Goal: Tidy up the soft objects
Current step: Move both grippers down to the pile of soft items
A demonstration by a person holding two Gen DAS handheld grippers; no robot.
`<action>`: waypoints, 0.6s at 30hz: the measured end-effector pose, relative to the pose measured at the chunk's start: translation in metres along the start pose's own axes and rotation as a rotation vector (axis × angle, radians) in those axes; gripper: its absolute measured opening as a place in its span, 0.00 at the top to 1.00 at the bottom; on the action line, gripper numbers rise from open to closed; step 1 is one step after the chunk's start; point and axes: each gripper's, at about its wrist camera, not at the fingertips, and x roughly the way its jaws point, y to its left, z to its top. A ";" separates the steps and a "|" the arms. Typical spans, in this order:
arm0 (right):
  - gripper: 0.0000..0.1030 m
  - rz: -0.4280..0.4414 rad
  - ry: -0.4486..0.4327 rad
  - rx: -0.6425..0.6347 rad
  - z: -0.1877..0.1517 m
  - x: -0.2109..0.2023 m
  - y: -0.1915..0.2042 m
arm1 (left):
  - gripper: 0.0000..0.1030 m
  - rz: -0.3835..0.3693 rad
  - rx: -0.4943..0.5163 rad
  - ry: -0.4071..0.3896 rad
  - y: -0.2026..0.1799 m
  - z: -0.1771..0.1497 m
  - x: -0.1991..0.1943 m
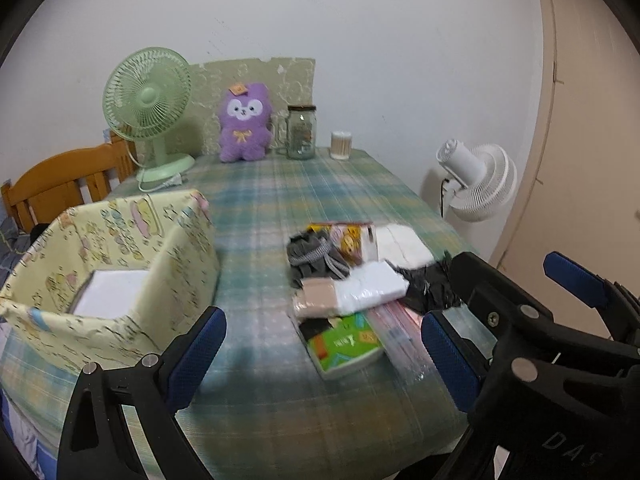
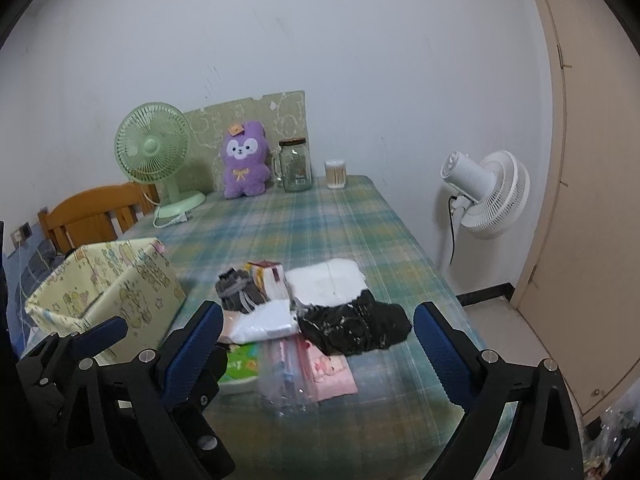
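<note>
Both the left gripper and the right gripper are held above the near edge of the plaid tabletop, their blue-padded fingers spread wide and grasping nothing. A heap of soft objects is seen at the middle of the tabletop: grey socks, a white folded cloth, a white plastic-wrapped pack, a black bag and a pink packet. A yellow patterned fabric box stands to the left. A purple plush toy is propped at the far edge beside a green fan.
</note>
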 end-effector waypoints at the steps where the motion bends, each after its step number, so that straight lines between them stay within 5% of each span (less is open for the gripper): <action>1: 0.06 0.000 0.004 0.001 -0.002 0.002 -0.001 | 0.04 -0.002 0.002 0.008 -0.001 -0.001 0.003; 18: 0.13 0.035 0.118 0.013 -0.021 0.048 -0.004 | 0.04 0.016 0.002 0.095 -0.005 -0.015 0.047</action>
